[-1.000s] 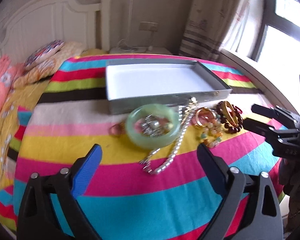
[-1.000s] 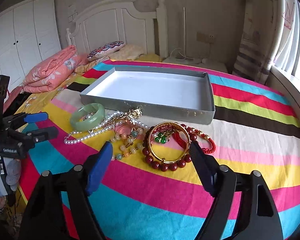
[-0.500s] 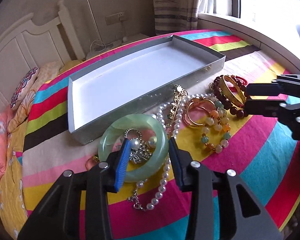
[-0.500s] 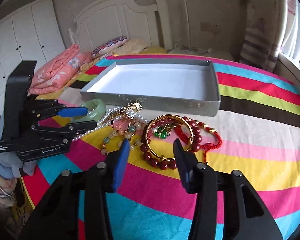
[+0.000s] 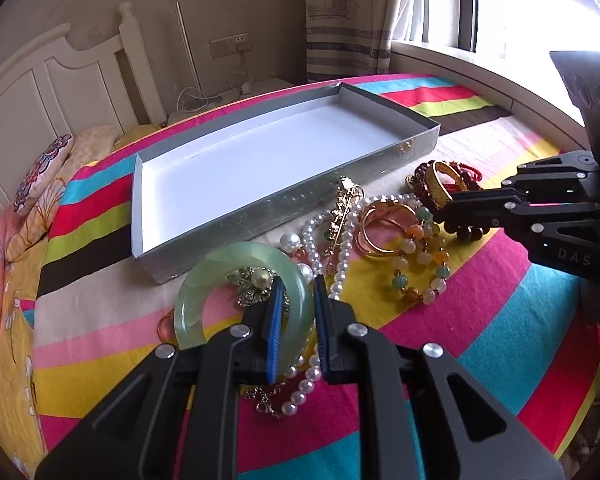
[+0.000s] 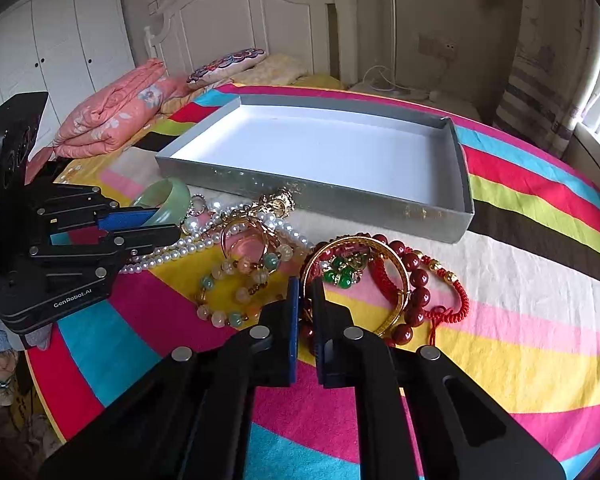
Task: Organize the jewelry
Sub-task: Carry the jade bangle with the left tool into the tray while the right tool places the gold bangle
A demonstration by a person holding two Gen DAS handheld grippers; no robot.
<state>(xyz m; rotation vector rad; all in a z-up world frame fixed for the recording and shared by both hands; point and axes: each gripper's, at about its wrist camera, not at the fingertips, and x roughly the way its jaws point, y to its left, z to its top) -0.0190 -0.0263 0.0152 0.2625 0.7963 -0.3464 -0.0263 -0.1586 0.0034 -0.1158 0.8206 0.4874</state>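
The left hand-held gripper is closing on the jade bangle's rim; the right hand-held gripper clenches the gold bangle.

**Striped bed holding a tray and a heap of jewelry**

A bed is covered by a blanket in bright pink, yellow, blue, red, green, black and white stripes. On it sits a shallow grey tray with a white floor. Just in front of the tray lie a green bangle, a pearl strand, gold rings, a pastel bead bracelet, dark red beads and a red cord bracelet. Folded pink bedding and a patterned pillow rest near the headboard.
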